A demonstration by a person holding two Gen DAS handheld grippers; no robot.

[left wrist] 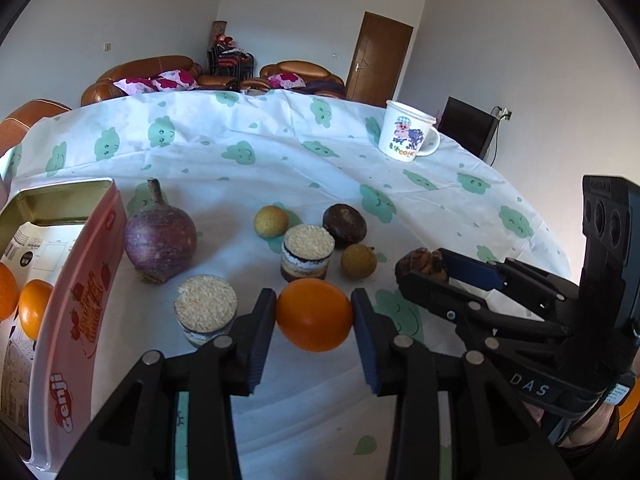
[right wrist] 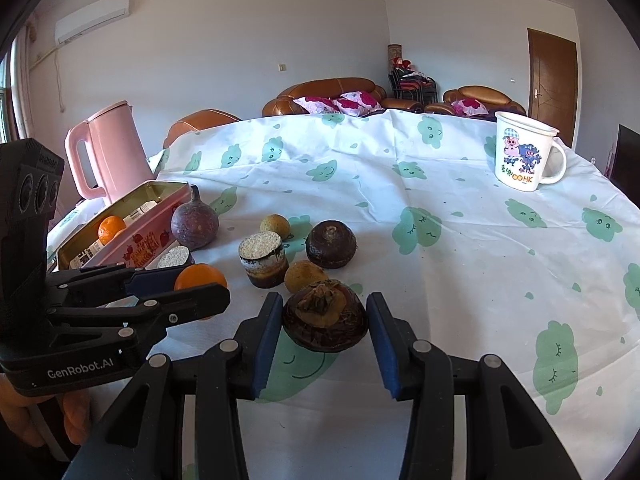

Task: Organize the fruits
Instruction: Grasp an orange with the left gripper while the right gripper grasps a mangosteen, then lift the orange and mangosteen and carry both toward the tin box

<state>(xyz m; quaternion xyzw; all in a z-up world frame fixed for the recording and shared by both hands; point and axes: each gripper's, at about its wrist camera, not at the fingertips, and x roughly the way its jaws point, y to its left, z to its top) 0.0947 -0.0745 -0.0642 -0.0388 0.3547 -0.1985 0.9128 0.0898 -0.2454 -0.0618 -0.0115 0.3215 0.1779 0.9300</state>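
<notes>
A round table under a thin white cloth (left wrist: 280,168), creased and printed with green smiling clouds, carries everything. At its left edge stands a smooth pink plastic kettle (right wrist: 108,152), and in front of it a shallow rectangular pink tin (left wrist: 80,280) with a gold metal lining and strawberry print; two glossy oranges (left wrist: 34,308) lie inside on printed paper. Far off to the right sits a white plastic mug (left wrist: 406,132) with a cartoon pig. Beside the tin rests a purple turnip-shaped root (left wrist: 160,236), matte and mottled, its stalk end up. The left gripper (left wrist: 314,320) has its blue-padded black fingers pressed on both sides of a smooth, shiny orange (left wrist: 314,314) resting on the cloth. The right gripper (right wrist: 324,332) closes narrowly on a dark brown, flattish water chestnut (right wrist: 324,322) with a flaky tan crown, its pads touching either flank. A second dark chestnut (left wrist: 345,224) lies beyond. Two short layered cylinders (left wrist: 307,254) with grainy pale tops stand near the orange, and two small, rough, yellow-brown round fruits (left wrist: 271,221) lie among them.
</notes>
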